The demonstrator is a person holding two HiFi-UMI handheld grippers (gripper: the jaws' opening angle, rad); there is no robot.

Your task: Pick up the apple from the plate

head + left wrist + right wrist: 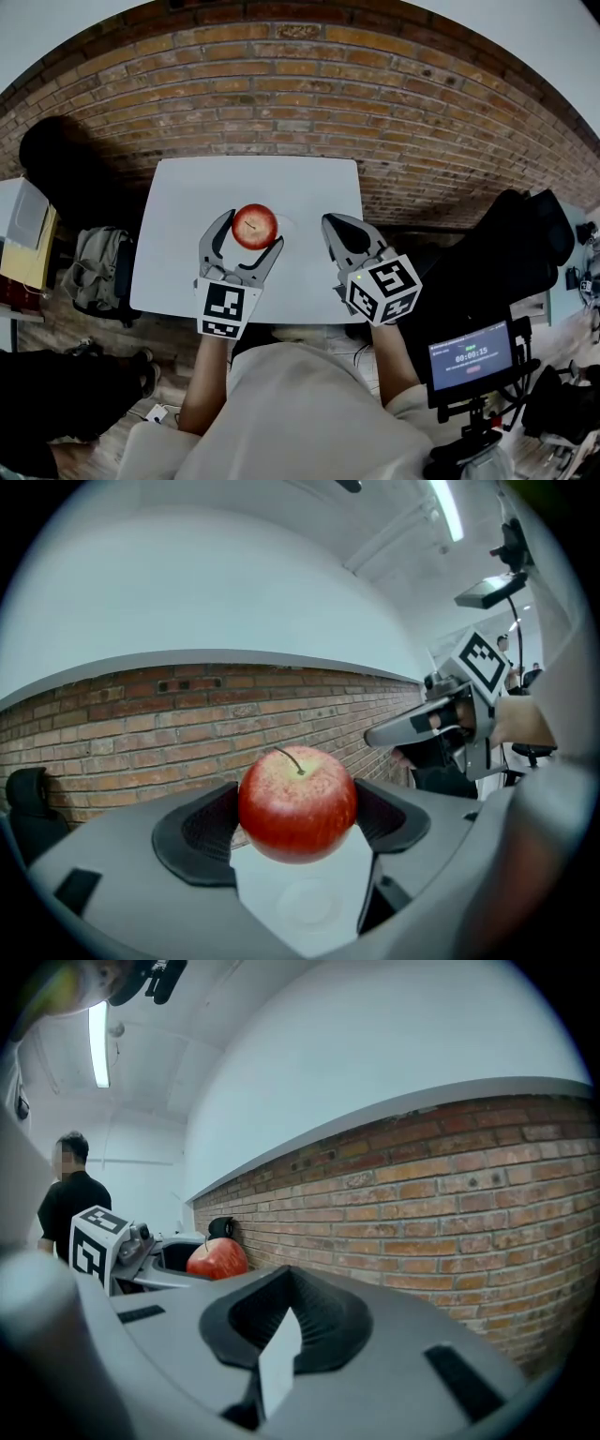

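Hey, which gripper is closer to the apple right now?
Left. The left gripper grips the apple between its jaws; the right gripper hangs shut and empty to the apple's right, apart from it.

Worktop (178,234): white, rectangular, plain-surfaced, with its far edge set close to a brick wall (281,103). Lying directly on it is one white plate (290,224), placed around the middle. The plate's rim is only faintly distinct from the white surface.
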